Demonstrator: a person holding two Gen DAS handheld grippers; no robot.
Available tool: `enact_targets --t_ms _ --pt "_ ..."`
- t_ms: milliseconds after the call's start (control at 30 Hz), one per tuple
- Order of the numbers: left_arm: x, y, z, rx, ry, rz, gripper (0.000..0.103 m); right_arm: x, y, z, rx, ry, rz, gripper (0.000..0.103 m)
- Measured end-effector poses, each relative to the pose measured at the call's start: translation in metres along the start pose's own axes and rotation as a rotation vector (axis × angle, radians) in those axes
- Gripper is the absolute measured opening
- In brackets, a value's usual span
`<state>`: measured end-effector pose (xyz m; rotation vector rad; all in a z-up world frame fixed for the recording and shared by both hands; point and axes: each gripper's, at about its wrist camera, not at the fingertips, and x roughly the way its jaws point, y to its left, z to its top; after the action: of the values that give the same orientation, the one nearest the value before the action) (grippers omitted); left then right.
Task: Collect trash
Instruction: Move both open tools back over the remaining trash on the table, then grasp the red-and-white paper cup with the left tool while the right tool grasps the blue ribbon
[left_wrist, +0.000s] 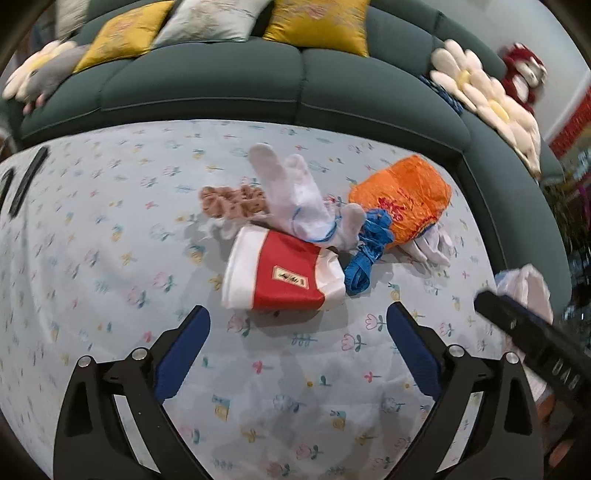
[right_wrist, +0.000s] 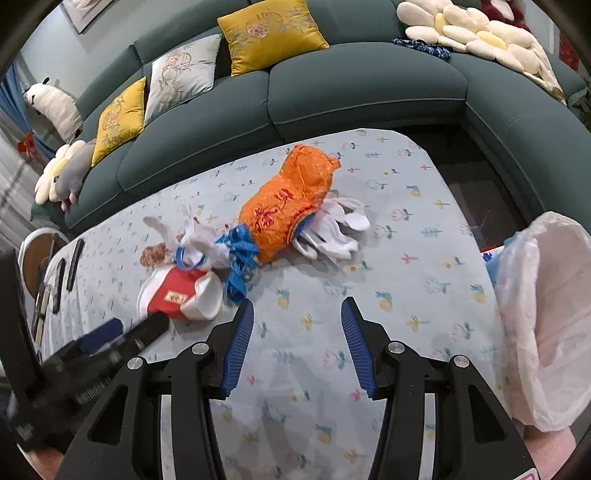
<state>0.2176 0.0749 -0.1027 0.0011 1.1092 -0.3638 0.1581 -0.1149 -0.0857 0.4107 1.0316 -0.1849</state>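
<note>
Reaching for the first pickup: left gripper (left_wrist: 298, 338) wide open and empty before the paper cup (left_wrist: 282, 275), right gripper (right_wrist: 297, 345) half-open, empty; next, straddle and pinch.

Left wrist view angled steeply down, close over floral tablecloth (left_wrist: 110, 258), right wrist view likewise, both facing sofa (right_wrist: 332, 85), sharing red-and-white paper cup (left_wrist: 280, 277) ahead of claws

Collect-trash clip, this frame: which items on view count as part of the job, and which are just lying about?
Job:
- red and white paper cup, on its side
- orange wrapper
- blue ribbon
- white gloves
- brown crumpled scrap
- white bin bag
- left claw and right claw, both open and empty

Lying about:
- yellow cushions
- flower pillows
- remotes
</note>
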Motion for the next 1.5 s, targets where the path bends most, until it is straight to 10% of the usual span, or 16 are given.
enact_targets --t_ms 300,433,800,1067,1500 --pt "0.039 -0.008 0.010 0.023 0.057 0.027 0.091 0.023 0.002 0.017 -0.001 0.022 -0.026 0.049" --pt "0.048 0.004 0.010 -0.032 0.082 0.030 0.072 0.035 0.009 0.016 -0.012 0.042 -0.020 0.049" --pt "0.046 0.032 0.017 -0.059 0.030 0.022 0.088 0.062 0.031 0.016 -0.014 0.080 0.020 0.049" --pt "0.050 0.046 0.024 -0.098 0.049 -0.071 0.032 0.080 0.034 0.014 0.006 0.115 0.024 0.049" --pt "0.023 0.061 0.013 -0.220 -0.009 -0.162 0.012 0.110 0.053 0.011 0.005 0.160 0.066 0.042"
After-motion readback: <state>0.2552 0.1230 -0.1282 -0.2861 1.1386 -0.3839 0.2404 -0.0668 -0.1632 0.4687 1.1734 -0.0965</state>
